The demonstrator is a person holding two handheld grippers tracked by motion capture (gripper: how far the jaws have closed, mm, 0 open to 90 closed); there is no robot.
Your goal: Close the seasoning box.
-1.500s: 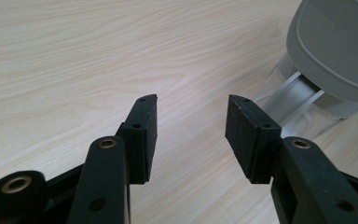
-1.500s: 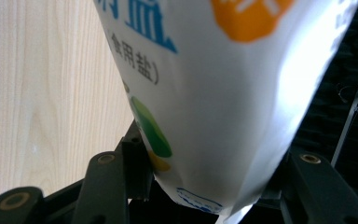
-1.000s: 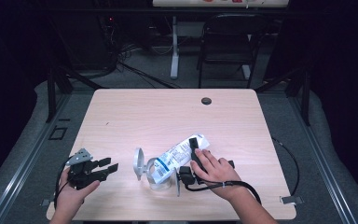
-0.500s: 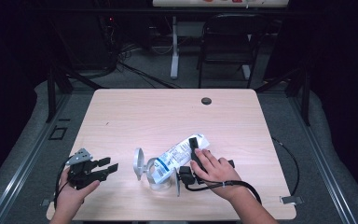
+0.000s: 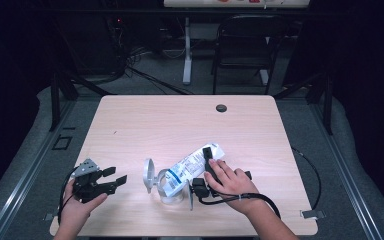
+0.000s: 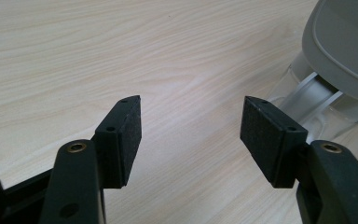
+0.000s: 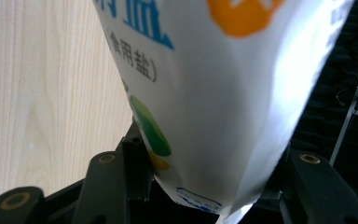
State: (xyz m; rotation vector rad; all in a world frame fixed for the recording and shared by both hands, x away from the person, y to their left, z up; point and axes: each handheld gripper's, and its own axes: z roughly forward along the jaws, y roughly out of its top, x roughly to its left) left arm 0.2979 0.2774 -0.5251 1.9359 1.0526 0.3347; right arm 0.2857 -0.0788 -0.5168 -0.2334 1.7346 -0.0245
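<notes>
Bag of salt lies tilted near the table's front edge, its lower end at the mouth of a clear jar whose grey lid stands open. Right gripper clamps the bag between its jaws, placed as in the earlier frame. Left gripper, just left of the jar, holds nothing; its jaws have just been opening and now stand wide apart over bare wood. Neither hand has shifted.

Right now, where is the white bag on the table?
In the high view the white bag lies near the table's front edge, its lower end over the clear container, clamped by the right gripper.
</notes>
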